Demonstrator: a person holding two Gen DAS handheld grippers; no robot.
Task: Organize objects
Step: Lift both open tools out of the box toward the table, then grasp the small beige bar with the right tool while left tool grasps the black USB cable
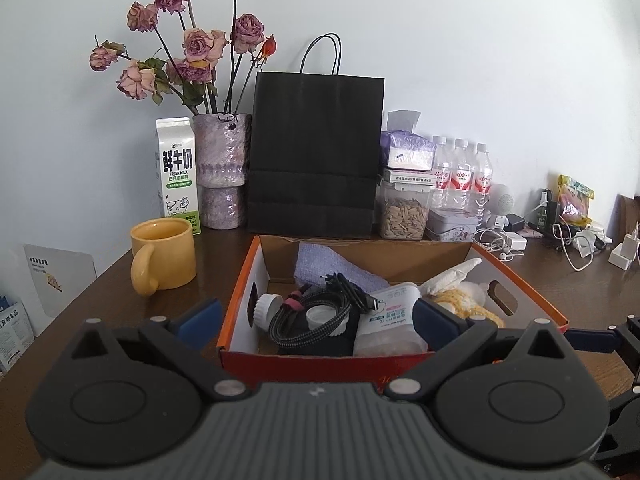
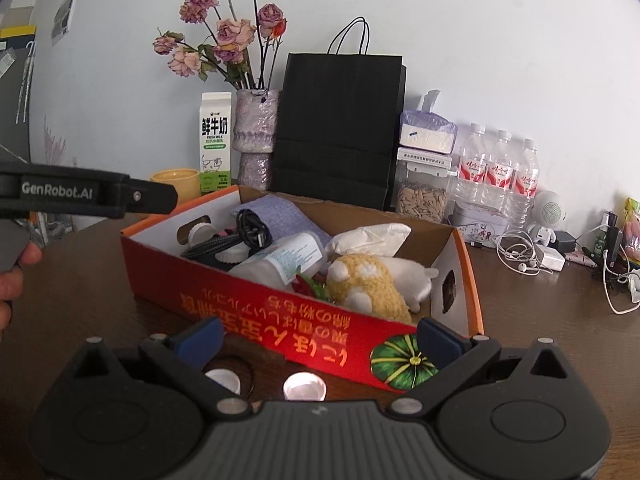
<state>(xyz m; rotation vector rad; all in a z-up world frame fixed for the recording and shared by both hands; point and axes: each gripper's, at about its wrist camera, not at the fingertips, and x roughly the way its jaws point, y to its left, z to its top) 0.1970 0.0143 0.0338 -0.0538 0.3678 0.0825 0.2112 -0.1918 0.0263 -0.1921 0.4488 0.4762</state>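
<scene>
The orange box stands on the dark wooden surface, directly in front of both tongs. It already holds many things: a coiled black cable, a white plastic bottle lying on its side, a lilac cloth at the back, and a yellow knitted plush at the right end. The long axis of the box runs left to right across the right wrist view, a little turned, with its red printed wall nearest to that camera.

The left tongs are wide open and hold nothing; they hover over the near short wall of the box, so the cable and the bottle lie just ahead between the fingers. The right tongs are also wide open and empty, low before the long red wall. Two small white round things, probably caps, lie on the surface just beside this wall, between the right fingers and very near the camera. I judge the right hand is nearer to them, so it should take them next.

The caps are partly cut off by the body of the tongs, so I cannot tell their full shape. A red and green thing beside the plush is mostly hidden. A yellow mug stands left of the box, apart from it.
</scene>
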